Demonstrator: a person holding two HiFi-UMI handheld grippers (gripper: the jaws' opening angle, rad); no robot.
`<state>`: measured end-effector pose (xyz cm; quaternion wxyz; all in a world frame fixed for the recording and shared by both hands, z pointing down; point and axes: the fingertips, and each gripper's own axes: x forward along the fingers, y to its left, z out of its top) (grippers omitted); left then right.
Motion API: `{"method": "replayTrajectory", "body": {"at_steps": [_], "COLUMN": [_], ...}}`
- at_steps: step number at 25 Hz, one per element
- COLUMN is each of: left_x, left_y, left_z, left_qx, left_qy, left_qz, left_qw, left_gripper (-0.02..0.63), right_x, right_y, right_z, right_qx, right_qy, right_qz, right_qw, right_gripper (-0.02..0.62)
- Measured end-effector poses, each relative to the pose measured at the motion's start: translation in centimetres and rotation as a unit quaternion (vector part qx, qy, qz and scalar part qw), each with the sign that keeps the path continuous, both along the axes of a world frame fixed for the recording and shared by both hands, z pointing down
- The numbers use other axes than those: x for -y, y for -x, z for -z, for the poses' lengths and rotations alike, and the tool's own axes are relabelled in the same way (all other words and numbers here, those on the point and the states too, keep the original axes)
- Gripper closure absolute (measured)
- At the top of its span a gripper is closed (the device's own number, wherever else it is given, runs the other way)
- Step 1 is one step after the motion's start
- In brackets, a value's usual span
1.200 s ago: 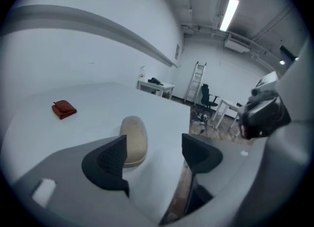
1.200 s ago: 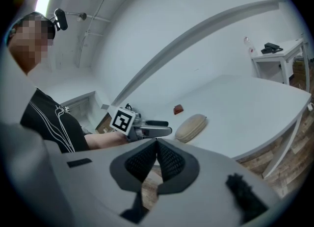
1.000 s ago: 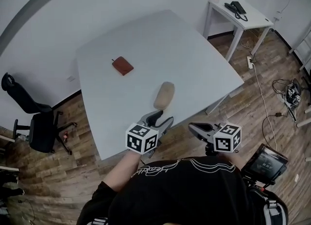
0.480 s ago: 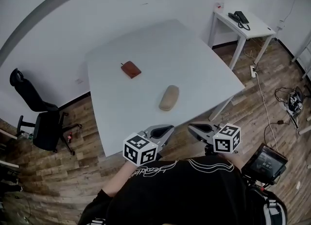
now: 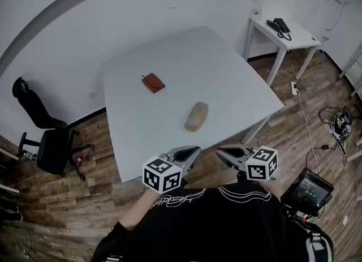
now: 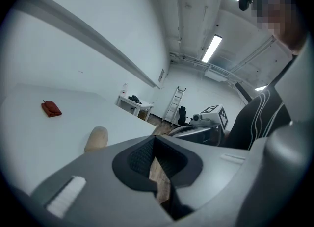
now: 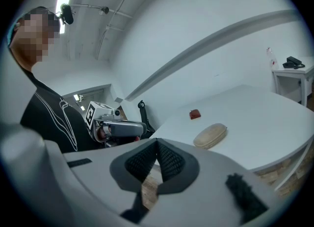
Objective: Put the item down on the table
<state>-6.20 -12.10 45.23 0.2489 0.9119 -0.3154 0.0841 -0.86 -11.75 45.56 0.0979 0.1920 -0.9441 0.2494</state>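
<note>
The item (image 5: 196,116) is a smooth tan oblong with rounded ends, maybe a fabric pouch, can't really tell. It lies flat on the matte white table (image 5: 226,68), just ahead of both claws. The left gripper (image 5: 192,150) and right gripper (image 5: 222,152) have their ribbed black pads pressed together, pinching nothing. One flat red-brown rectangle (image 5: 153,82) sits further out. So two claws, two things.

No legible text, number or brand anywhere. White script-style print on black shirt (image 5: 192,197): too warped to read. Marker cubes (image 5: 163,175) on left gripper (image 5: 189,152) and right gripper (image 5: 226,153): black-white square patterns only, no letters. Device screen (image 5: 309,189) lit, contents too small. Bottle (image 5: 258,5) label: reddish smudge.
</note>
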Motion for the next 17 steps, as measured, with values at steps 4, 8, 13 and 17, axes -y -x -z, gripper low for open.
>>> {"method": "replayTrajectory", "body": {"at_steps": [4,8,13,17], "left_x": [0.7,0.0,0.8,0.0], "left_y": [-0.7,-0.5,-0.5,0.1], "left_z": [-0.7,-0.7,-1.1,-0.8], "left_qx": [-0.005,-0.002,-0.006,-0.003], "left_qy": [0.013,0.015,0.022,0.020], "left_qz": [0.003,-0.002,0.011,0.010], "left_qw": [0.9999,0.9999,0.9997,0.9997], "left_gripper": [0.601,0.601,0.601,0.601], "right_x": [0.4,-0.1,0.4,-0.6], "right_y": [-0.3,0.0,-0.5,0.3], "right_z": [-0.6,-0.4,-0.8,-0.5], "right_qx": [0.001,0.002,0.001,-0.003], "right_qy": [0.005,0.004,0.006,0.004], "right_qz": [-0.001,-0.005,-0.005,-0.006], "right_qw": [1.000,1.000,1.000,1.000], "right_gripper": [0.591,0.591,0.591,0.591]}}
